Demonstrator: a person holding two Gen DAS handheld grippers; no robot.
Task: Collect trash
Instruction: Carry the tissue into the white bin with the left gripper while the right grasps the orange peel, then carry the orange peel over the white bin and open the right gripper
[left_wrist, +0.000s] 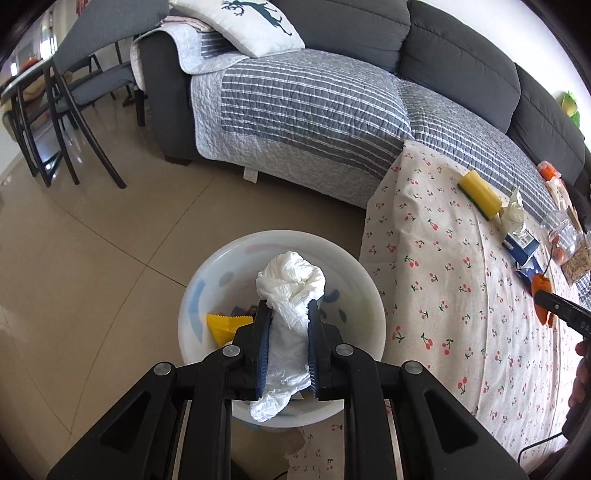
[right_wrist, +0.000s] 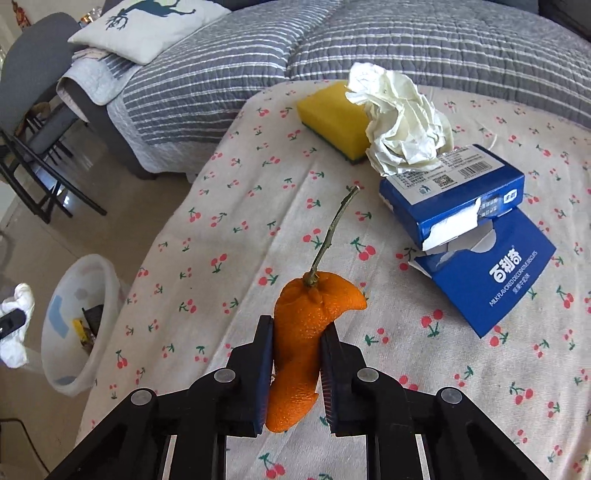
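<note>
— Two grips: left gripper (left_wrist: 287, 314) clamps the white tissue (left_wrist: 290, 291) over the bin (left_wrist: 369, 295); right gripper (right_wrist: 297, 330) pinches the orange peel (right_wrist: 303, 325) above the tablecloth (right_wrist: 236, 206).
— Release the tissue next, probably, then carry the peel across.

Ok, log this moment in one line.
left gripper: shut on white tissue, over bin | right gripper: shut on orange peel, above cherry-print cloth

A dark grey sofa (left_wrist: 436, 48) stands on a glossy beige tile floor (left_wrist: 74, 236), its seat under a striped grey quilt (left_wrist: 306, 110) with a white deer-print pillow (left_wrist: 243, 26) on top. At the left, black-legged chairs (left_wrist: 74, 92) stand by a table (left_wrist: 22, 81) in bright daylight.
</note>
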